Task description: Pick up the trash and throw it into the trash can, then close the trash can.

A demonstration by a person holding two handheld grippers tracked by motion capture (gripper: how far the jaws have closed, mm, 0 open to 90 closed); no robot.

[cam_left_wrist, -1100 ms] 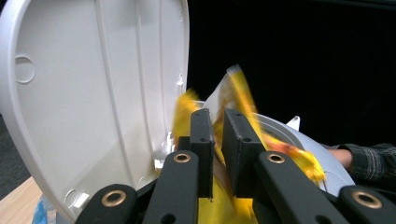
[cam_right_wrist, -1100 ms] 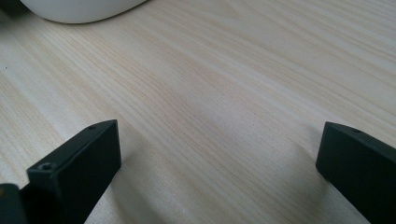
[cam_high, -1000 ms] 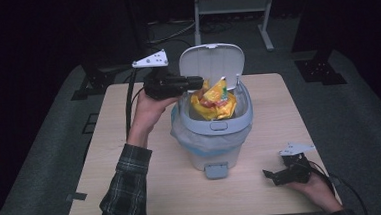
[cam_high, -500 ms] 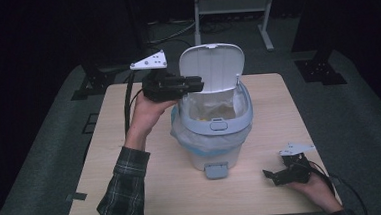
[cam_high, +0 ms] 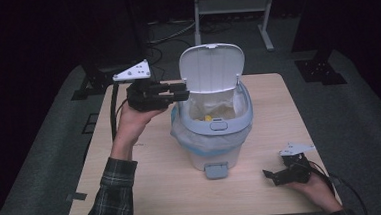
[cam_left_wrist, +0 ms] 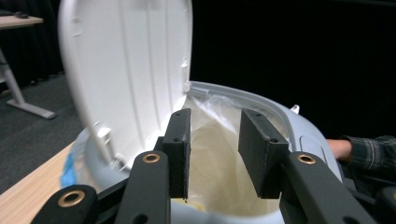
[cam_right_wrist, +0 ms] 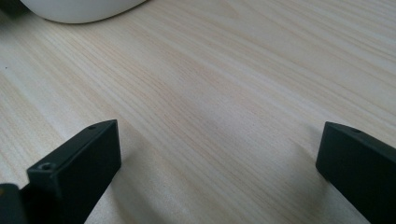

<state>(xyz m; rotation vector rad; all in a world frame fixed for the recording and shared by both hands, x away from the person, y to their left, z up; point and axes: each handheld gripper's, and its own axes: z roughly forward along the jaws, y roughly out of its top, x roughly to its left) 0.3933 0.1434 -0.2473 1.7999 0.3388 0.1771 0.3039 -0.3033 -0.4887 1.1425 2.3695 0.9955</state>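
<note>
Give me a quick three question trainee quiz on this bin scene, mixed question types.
1. True or false: the bin lid stands open.
2. Which tongs are at the bin rim: A) left tongs B) right tongs?
3. Fill in: the right tongs rest on the ____.

Key: 1 true. 2 A; its jaws have just been opening, with nothing between them, and a yellow item lies in the liner. 3 table.
</note>
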